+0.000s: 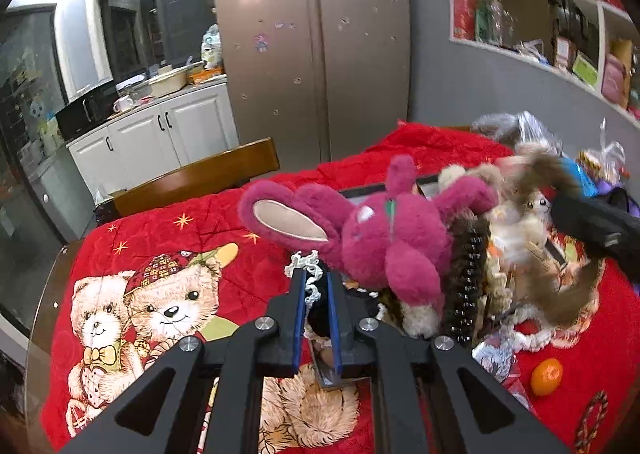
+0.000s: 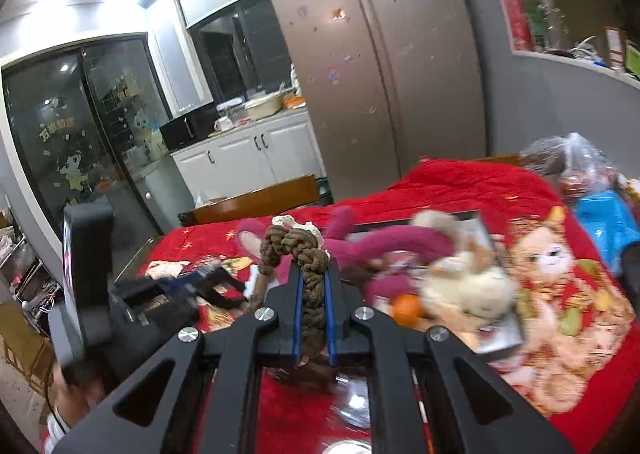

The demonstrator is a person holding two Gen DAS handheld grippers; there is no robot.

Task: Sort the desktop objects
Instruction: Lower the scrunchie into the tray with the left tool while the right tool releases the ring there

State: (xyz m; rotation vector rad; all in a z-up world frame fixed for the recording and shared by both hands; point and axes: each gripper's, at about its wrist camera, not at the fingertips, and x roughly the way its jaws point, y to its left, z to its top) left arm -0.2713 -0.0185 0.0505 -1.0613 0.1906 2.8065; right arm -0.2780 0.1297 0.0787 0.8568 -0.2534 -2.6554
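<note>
My left gripper [image 1: 316, 278] is shut on a white and black crocheted piece [image 1: 308, 274], held above the red cloth. A magenta plush rabbit [image 1: 372, 230] lies just beyond it on a heap of toys in a dark-framed tray [image 1: 360, 190]. My right gripper [image 2: 314, 274] is shut on a brown braided yarn cord [image 2: 312, 294] that rises past the fingertips. The rabbit [image 2: 384, 246] and a cream plush animal [image 2: 472, 286] lie beyond it, blurred. The right gripper's black body [image 1: 596, 225] shows in the left wrist view, and the left gripper's body [image 2: 168, 294] in the right wrist view.
A red quilted cloth with bear prints [image 1: 160, 294] covers the table. An orange [image 1: 546, 376] lies at the right; it also shows in the right wrist view [image 2: 407, 308]. Plastic bags [image 2: 572, 161] and a blue pack [image 2: 604, 221] sit at the far right. A wooden chair back [image 1: 208, 173] stands behind the table.
</note>
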